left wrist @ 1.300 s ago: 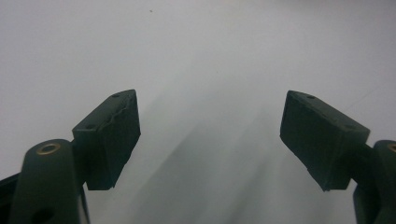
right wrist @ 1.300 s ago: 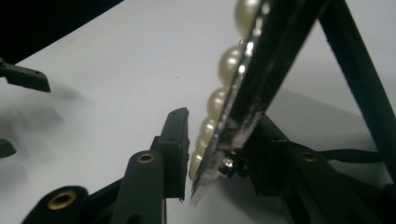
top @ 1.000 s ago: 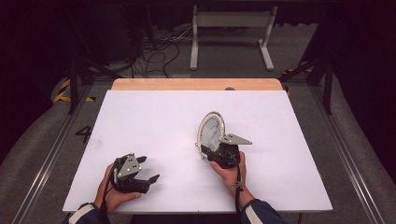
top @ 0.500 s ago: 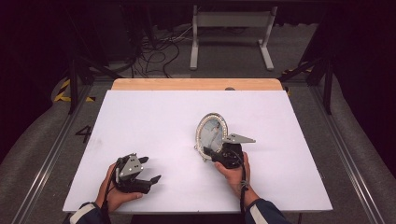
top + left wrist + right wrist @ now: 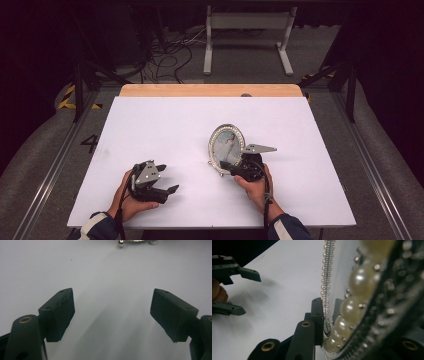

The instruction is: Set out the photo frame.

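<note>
A: High view first. What is that in your right tongs (image 5: 235, 167)?

B: A small oval picture frame (image 5: 226, 145), silver-coloured, with a row of pearl-like beads all round its rim. It stands upright on the white desk (image 5: 165, 125), a little right of the middle and toward my side, leaning slightly. There is a pale picture inside the oval, too small for me to make out.

A: And the grip?

B: My right tongs have just been closing, and the frame's lower edge is between them. In the right gripper view the bead rim (image 5: 326, 290) runs straight down into the narrow gap, one black pad against it on the left. The large pearls (image 5: 359, 281) and tiny metal studs of the nearer edge crowd the right side, blurred by closeness.

A: Your other hand?

B: My left tongs (image 5: 167, 180) rest low over the desk, well apart from the frame, jaws wide with nothing between them. In the left gripper view I see bare white desk between the two pads, and at the top edge the frame's little ball feet (image 5: 121, 243), round and shiny.
</note>
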`<action>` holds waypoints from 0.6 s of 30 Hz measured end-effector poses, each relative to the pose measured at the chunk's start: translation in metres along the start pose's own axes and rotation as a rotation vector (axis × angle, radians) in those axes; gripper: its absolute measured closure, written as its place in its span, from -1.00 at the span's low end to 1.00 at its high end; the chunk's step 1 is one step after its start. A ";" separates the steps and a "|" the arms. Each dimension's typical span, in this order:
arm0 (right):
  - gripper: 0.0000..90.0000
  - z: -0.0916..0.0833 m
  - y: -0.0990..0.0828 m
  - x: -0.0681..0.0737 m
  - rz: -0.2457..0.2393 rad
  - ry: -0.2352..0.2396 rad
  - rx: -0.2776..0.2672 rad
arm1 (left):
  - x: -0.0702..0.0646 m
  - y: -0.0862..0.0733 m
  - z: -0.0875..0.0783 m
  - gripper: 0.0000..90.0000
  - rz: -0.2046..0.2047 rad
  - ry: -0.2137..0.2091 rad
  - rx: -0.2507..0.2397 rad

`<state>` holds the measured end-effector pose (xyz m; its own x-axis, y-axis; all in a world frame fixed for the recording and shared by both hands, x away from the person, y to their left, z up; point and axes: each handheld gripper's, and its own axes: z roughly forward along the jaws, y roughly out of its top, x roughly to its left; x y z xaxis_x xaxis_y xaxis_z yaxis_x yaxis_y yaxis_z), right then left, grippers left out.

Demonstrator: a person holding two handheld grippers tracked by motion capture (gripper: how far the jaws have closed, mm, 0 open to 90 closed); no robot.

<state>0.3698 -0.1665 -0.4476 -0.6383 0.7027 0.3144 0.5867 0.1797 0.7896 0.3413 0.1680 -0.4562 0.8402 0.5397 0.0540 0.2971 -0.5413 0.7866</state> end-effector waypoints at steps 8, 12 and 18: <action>0.48 -0.006 -0.003 0.006 -0.051 -0.056 0.008 | 0.014 0.030 0.028 -0.55 -0.021 -0.050 -0.045; 0.45 -0.013 -0.005 0.008 -0.063 -0.080 -0.009 | 0.018 0.042 0.040 -0.55 -0.028 -0.087 -0.062; 0.44 -0.028 -0.008 0.017 -0.112 -0.127 -0.040 | 0.023 0.060 0.061 -0.56 -0.031 -0.124 -0.075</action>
<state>0.3402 -0.1755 -0.4334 -0.6293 0.7613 0.1561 0.4936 0.2364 0.8369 0.4060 0.1086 -0.4450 0.8819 0.4694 -0.0440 0.2932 -0.4730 0.8308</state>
